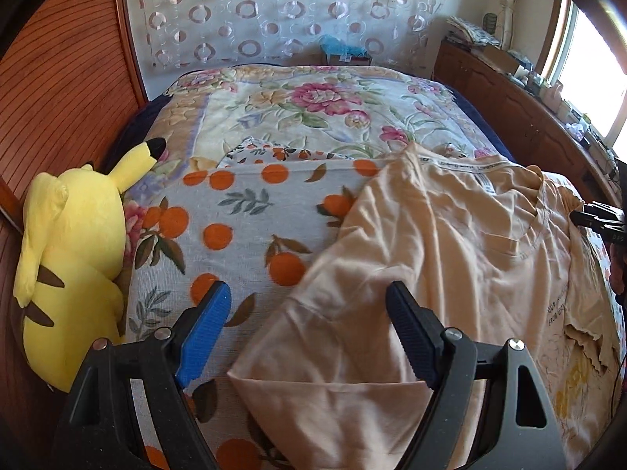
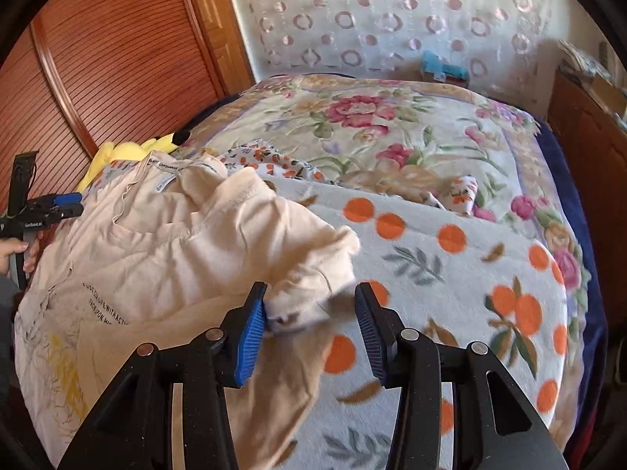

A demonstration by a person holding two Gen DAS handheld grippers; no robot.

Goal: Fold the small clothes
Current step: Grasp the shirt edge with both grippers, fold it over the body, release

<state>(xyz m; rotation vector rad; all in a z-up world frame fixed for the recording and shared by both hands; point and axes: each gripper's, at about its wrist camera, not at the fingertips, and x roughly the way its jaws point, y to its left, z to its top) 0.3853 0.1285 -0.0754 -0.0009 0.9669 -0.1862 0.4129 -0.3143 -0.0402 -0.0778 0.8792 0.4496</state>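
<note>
A peach T-shirt (image 1: 450, 235) with printed lettering lies crumpled on the orange-print blanket (image 1: 235, 215) on the bed. My left gripper (image 1: 309, 305) hangs open and wide above one sleeve (image 1: 333, 333); its pads do not touch the cloth. In the right wrist view the shirt (image 2: 176, 243) fills the left side, and its other sleeve (image 2: 309, 274), blurred, sits between the jaws of my right gripper (image 2: 311, 309). The cloth brushes the left pad and a gap shows at the right pad, so nothing is clamped. The left gripper (image 2: 72, 203) shows at the far left, held by a hand (image 2: 15, 250).
A yellow plush toy (image 1: 66, 274) lies at the bed's left edge against a wooden slatted wardrobe (image 1: 58, 98). A floral quilt (image 1: 313, 105) covers the far half of the bed, with a small orange-print garment (image 1: 274, 152) on it. A wooden cabinet (image 1: 509, 94) runs along the right under the window.
</note>
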